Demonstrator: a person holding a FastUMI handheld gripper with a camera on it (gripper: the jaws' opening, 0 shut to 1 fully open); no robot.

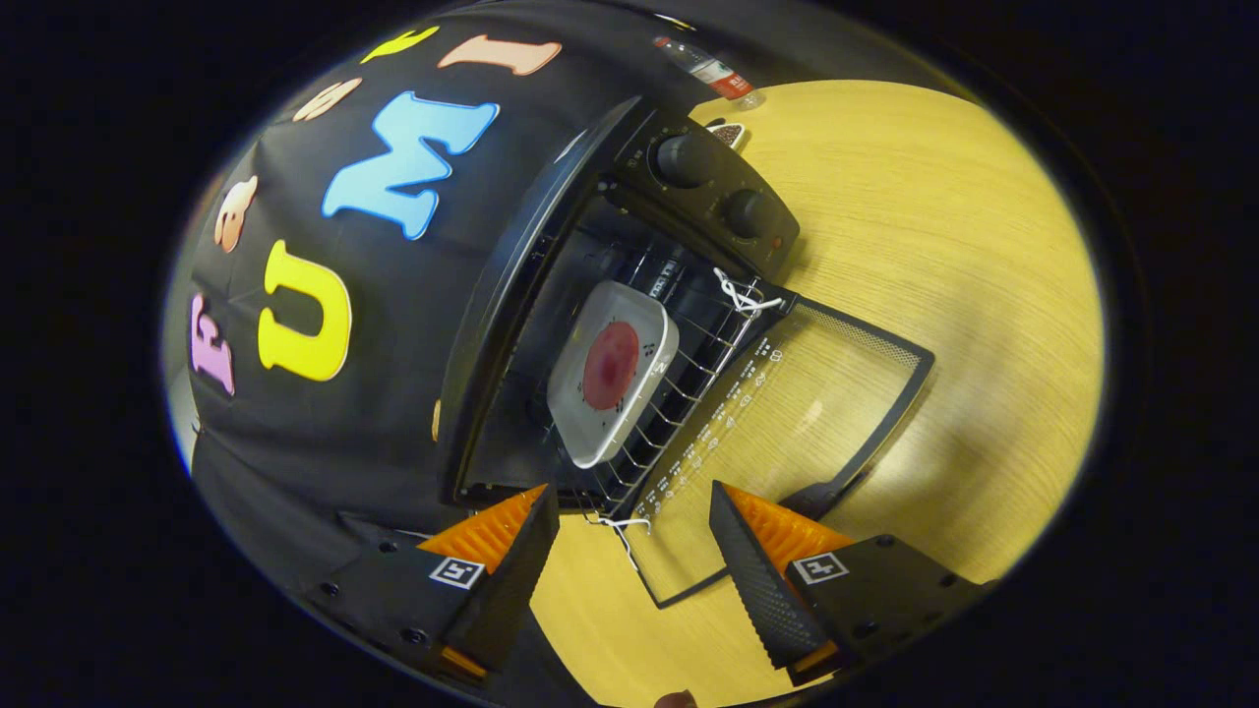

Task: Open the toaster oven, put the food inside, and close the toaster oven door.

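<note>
Hand-held gripper (634,536) nearest, fingers spread wide, gripping nothing; view rolled, so oven sits tilted. Just ahead, between fingers: front edge of glass door (787,433), dropped flat onto wooden surface (944,246), handle (821,497) close to right finger, handy for lifting shut. Beyond door: wire rack (689,393), white string tied at its corners. On rack, inside toaster oven (551,295): white square plate (615,383) carrying red round food (611,364). Judgement: loading done, door closing left. Farther: control knobs (713,182), bottle (708,69) lying at surface edge.
</note>
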